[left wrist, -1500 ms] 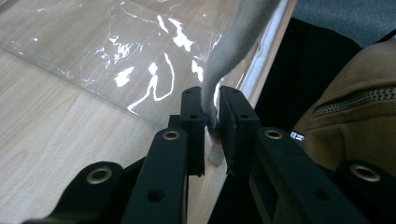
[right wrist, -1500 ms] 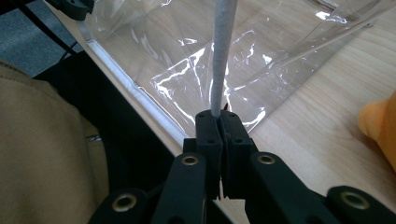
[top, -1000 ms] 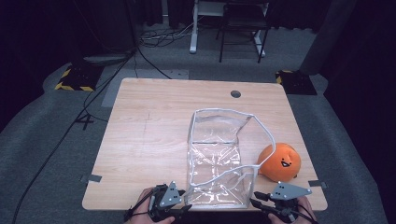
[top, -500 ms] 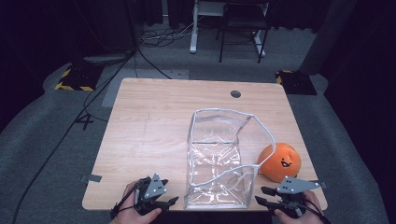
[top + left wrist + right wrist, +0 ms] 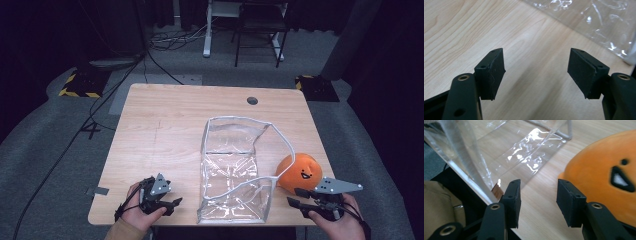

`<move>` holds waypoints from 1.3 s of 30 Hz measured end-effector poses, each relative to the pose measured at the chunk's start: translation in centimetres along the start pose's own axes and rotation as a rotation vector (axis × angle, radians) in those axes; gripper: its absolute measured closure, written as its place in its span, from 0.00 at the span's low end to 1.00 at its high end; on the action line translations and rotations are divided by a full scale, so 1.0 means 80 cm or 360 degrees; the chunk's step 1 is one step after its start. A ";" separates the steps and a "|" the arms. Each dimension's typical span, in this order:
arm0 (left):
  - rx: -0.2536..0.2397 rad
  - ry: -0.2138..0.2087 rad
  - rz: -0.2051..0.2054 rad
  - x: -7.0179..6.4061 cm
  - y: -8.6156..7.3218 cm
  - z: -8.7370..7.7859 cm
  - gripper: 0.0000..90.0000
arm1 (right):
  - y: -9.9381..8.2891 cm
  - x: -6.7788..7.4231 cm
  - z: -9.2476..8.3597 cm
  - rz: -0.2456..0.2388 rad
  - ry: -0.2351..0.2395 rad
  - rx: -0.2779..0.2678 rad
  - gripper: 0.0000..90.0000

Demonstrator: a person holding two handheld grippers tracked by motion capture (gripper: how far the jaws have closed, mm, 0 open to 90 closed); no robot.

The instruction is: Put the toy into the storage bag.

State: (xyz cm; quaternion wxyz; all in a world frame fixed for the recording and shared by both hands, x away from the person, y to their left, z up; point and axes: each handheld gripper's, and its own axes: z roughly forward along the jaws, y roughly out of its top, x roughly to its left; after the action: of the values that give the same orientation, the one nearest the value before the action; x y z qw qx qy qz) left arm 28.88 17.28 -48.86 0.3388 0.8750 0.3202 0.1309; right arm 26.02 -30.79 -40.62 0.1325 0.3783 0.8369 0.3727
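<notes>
The left gripper (image 5: 172,204) and right gripper (image 5: 295,197) have just been opening, jaws apart, nothing between them. The clear plastic bag (image 5: 235,170) is standing between both, partly hiding the orange plush toy (image 5: 300,172) at its three o'clock.

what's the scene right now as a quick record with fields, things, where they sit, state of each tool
surface: wooden table
bag: clear plastic zip bag, mouth open, at the near edge between the hands
toy: orange plush ball with a face, right of the bag, touching its rim
left tool: open, jaws just opening, nothing between them, left of the bag
right tool: open, jaws just opening, nothing between them, just in front of the toy
</notes>
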 end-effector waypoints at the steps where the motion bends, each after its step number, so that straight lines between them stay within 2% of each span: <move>1: -0.0002 0.0003 -0.0004 0.006 -0.001 0.003 0.34 | 0.004 -0.004 -0.005 -0.0002 -0.0026 -0.0003 0.60; 5: -0.0021 0.0018 -0.0010 0.014 -0.004 0.011 0.33 | 0.010 -0.014 -0.017 0.0011 -0.0065 -0.0040 0.60; 10: 0.0000 0.0041 -0.0038 0.023 -0.011 0.019 0.33 | 0.015 -0.031 -0.031 0.0055 -0.0127 -0.0086 0.61; 12: 0.0008 0.0041 -0.0049 0.026 -0.013 0.020 0.33 | 0.016 -0.038 -0.034 0.0066 -0.0147 -0.0078 0.60; 15: -0.0020 0.0018 -0.0082 0.028 -0.017 0.021 0.31 | 0.018 -0.047 -0.036 0.0091 -0.0171 -0.0081 0.60; 20: -0.0074 0.0000 -0.0083 0.033 -0.022 0.022 0.31 | 0.023 -0.066 -0.037 0.0124 -0.0215 -0.0066 0.60; 28: -0.0079 0.0018 -0.0114 0.038 -0.022 0.023 0.32 | 0.040 -0.099 -0.032 0.0141 -0.0294 -0.0012 0.60; 33: -0.0078 0.0023 -0.0114 0.038 -0.022 0.023 0.32 | 0.047 -0.112 -0.024 0.0164 -0.0309 0.0022 0.53; 37: -0.0077 0.0024 -0.0113 0.038 -0.022 0.023 0.32 | 0.057 -0.126 -0.012 0.0168 -0.0331 0.0058 0.43; 39: -0.0077 0.0024 -0.0114 0.038 -0.022 0.023 0.32 | 0.061 -0.131 -0.006 0.0163 -0.0322 0.0109 0.37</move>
State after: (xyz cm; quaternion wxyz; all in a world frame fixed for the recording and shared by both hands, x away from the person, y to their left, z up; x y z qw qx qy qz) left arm 31.17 19.31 -51.36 0.3620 0.8535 0.3505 0.1329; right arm 35.50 -36.54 -37.41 0.1841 0.4606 0.8111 0.3101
